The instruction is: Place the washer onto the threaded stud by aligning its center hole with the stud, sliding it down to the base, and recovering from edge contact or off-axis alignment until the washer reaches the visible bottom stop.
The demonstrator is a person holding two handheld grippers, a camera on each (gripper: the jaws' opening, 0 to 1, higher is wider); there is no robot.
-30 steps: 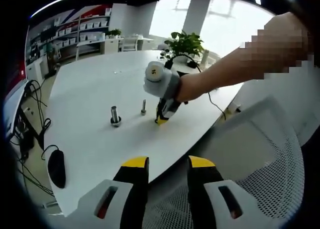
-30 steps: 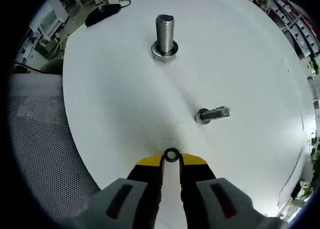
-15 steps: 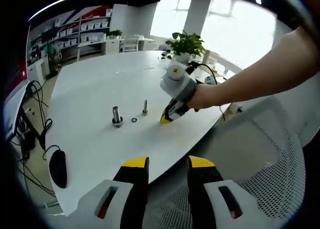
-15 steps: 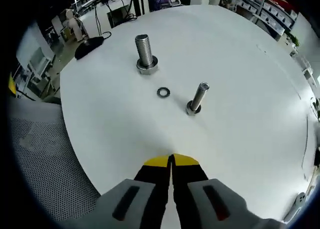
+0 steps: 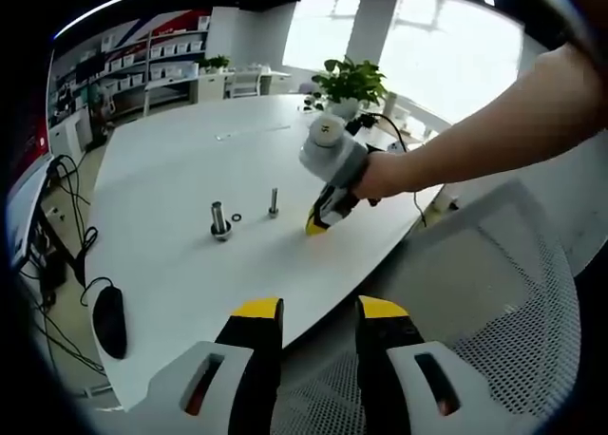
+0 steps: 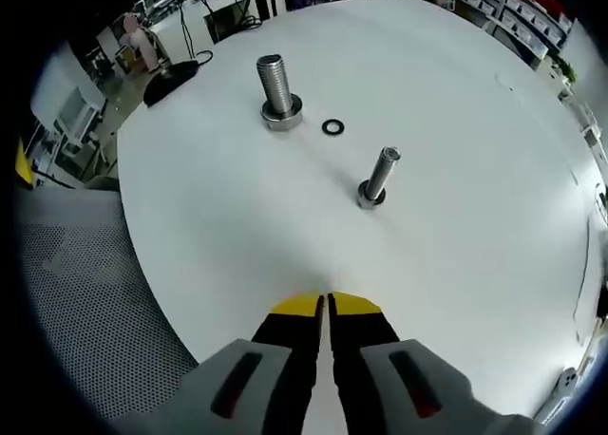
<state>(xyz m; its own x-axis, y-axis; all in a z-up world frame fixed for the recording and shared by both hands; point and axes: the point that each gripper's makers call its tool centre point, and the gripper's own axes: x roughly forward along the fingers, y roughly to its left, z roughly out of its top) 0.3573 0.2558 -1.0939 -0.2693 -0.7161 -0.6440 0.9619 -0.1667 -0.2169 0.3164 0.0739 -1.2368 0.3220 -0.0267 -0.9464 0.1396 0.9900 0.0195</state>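
Two grippers are in play. In the right gripper view, the right gripper (image 6: 325,307) sits closest, low over the near edge of the white table (image 6: 456,255). Its yellow tips are pressed almost together and there is nothing between them.

Next out from the tips stands the thin stud (image 6: 378,177). It is upright, leaning a little in the view, a bit to the right of where the jaws point. Past it, and to its left, the washer (image 6: 332,127) lies flat on the table. It is not on any stud. It rests just beside the base of the fat bolt (image 6: 276,91), which stands straight up at the far left.

So the washer lies ahead of the right gripper, a little left of centre and farther away than the thin stud. My guess is the gripper must reach past that stud to pick it up.

In the left gripper view, the left gripper (image 5: 318,313) hangs off the table edge, over a mesh chair (image 5: 475,340). Its jaws are apart and hold nothing. It is well away from the washer (image 5: 236,217), so the right gripper (image 5: 321,221) is nearer.
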